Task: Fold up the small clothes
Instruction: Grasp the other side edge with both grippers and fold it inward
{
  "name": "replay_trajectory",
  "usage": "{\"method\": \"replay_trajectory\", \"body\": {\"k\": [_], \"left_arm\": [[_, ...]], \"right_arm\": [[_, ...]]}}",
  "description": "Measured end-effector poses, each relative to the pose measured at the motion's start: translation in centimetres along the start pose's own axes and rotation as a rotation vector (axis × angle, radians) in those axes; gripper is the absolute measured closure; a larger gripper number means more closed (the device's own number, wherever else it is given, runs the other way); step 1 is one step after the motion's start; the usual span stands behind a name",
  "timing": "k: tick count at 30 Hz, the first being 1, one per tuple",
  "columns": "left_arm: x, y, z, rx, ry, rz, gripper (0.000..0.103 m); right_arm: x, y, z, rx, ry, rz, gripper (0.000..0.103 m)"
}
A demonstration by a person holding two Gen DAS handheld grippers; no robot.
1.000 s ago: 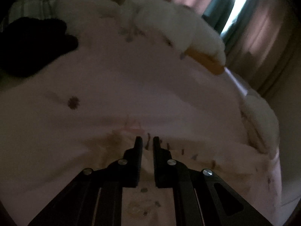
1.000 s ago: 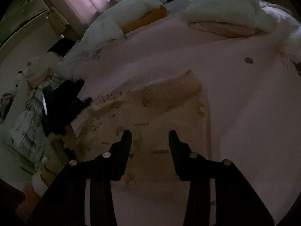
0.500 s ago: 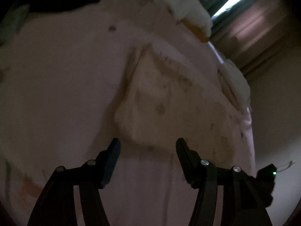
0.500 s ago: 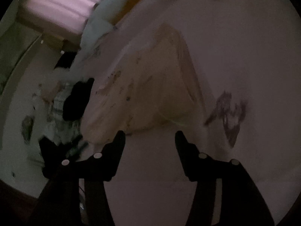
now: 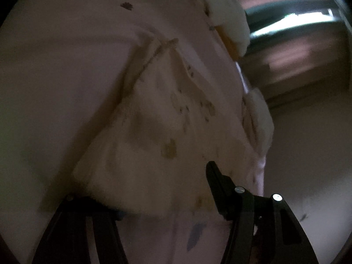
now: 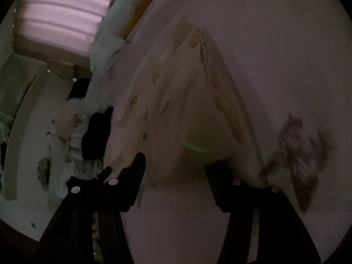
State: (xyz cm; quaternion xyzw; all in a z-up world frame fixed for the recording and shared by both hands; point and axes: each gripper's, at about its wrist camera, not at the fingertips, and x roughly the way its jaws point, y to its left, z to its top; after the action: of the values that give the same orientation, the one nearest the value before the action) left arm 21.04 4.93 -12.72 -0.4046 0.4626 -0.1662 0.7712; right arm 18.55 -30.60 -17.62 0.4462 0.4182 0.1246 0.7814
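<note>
The left gripper (image 5: 158,189) stands with its jaws apart at the near edge of a small cream garment (image 5: 154,118), and the cloth's lower hem drapes over the left finger so that its tip is hidden; the right finger (image 5: 216,180) shows bare against the fabric. The pads do not press on the cloth. Its jaws have just been opening, with the hem lying between them. The right gripper (image 6: 176,165) is likewise spread, its two dark fingers either side of the garment's (image 6: 189,101) near corner, and nothing is pinched there either; those jaws too have just been opening.

The garment lies on a pale pink bedsheet (image 5: 55,70), roughly folded into a wedge that narrows toward the far end. It is cream with small brownish printed motifs scattered over it, and a darker seam or trim runs along one long side. The light is dim and both views are blurred, so the print cannot be read. A fluffy white plush (image 5: 224,15) with an orange part lies beyond it, near pink curtains (image 6: 57,19).
</note>
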Motion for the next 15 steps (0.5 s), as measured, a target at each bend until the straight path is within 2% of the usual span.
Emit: {"method": "replay_trajectory", "body": {"k": [3, 6, 8, 9, 11, 15], "left_arm": [[1.2, -0.2, 1.6, -0.041, -0.033, -0.035, 0.044], [2.8, -0.9, 3.1, -0.036, -0.049, 0.001, 0.045], [3.9, -1.4, 3.7, -0.032, -0.06, 0.058, 0.067], [4.3, -1.3, 3.9, -0.037, -0.061, 0.118, 0.082], [4.3, -1.0, 4.0, -0.044, -0.062, 0.119, 0.085], [3.0, -2.1, 3.7, -0.005, -0.052, 0.189, 0.091]], "right_arm": [[1.2, -0.1, 1.5, 0.042, -0.034, 0.046, 0.047], [2.6, 0.1, 2.9, 0.075, -0.056, 0.077, 0.049], [4.0, 0.6, 3.8, 0.079, -0.065, 0.071, 0.056], [4.5, 0.7, 4.2, 0.073, -0.07, 0.05, 0.071], [5.4, 0.8, 4.7, 0.055, -0.085, -0.032, 0.092], [4.5, 1.1, 4.1, 0.012, -0.112, -0.053, 0.091]]}}
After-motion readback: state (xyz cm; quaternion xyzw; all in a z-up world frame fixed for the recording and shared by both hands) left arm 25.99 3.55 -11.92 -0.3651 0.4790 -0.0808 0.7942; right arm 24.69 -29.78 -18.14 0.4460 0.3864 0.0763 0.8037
